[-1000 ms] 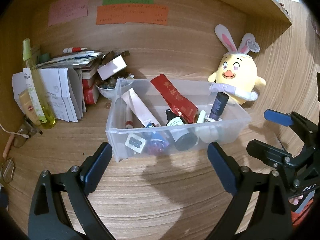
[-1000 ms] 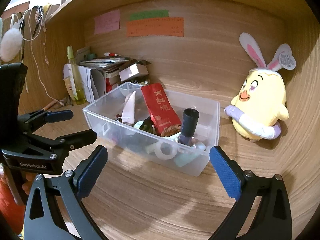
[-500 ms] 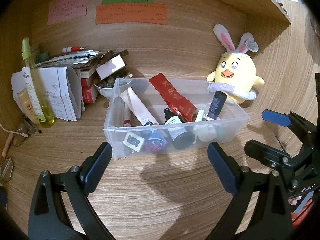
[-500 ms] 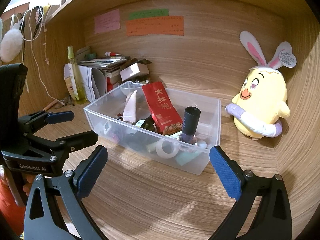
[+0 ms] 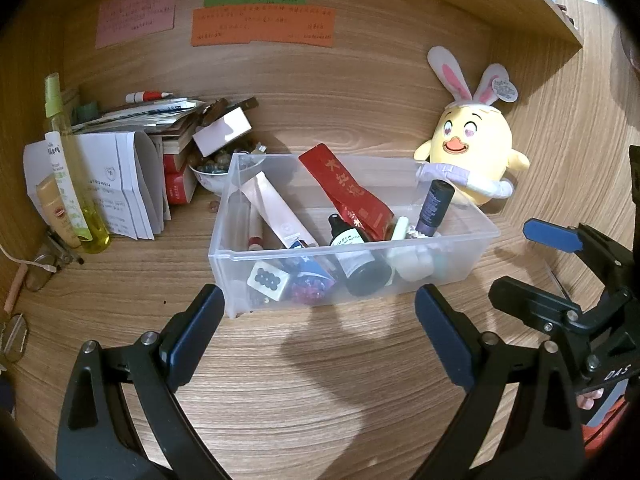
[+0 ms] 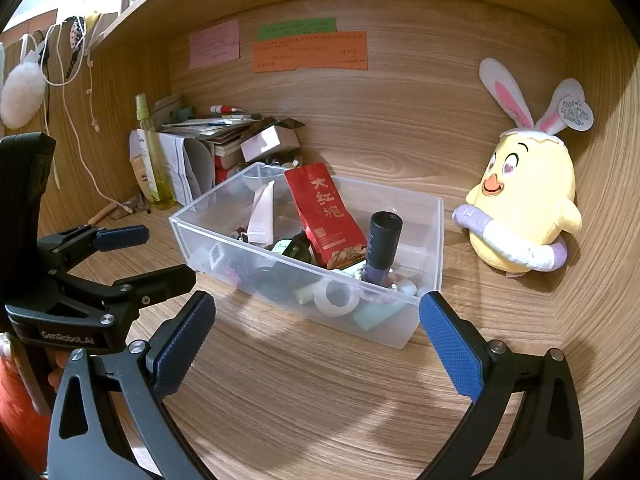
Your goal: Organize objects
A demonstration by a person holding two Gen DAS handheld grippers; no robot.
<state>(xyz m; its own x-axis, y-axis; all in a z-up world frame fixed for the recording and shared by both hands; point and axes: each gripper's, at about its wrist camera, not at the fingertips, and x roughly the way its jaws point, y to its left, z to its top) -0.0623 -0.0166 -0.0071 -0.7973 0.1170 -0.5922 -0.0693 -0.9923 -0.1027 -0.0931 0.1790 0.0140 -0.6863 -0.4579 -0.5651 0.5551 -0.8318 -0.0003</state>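
A clear plastic bin [image 5: 460, 258] [image 6: 430, 240] stands on the wooden desk, filled with a red tea pouch [image 5: 346, 194] [image 6: 324, 210], a pink-white tube [image 5: 276, 212], a dark dropper bottle [image 5: 356, 256], a purple bottle with a black cap [image 6: 382, 246] and a mahjong tile [image 5: 267, 280]. My left gripper [image 5: 316, 336] is open just short of the bin's near wall, holding nothing. My right gripper [image 6: 316, 336] is open too, near the bin's front right corner. Each gripper shows at the edge of the other's view.
A yellow chick plush with bunny ears [image 5: 474, 148] [image 6: 524, 216] sits right of the bin. A pile of papers and books [image 5: 132, 168], a yellow spray bottle [image 5: 66, 168] and a small bowl [image 5: 212, 178] crowd the left corner. Sticky notes [image 5: 262, 26] hang on the back wall.
Both grippers have drawn back a little from the bin, which looks slightly farther off. Both stay open and empty.
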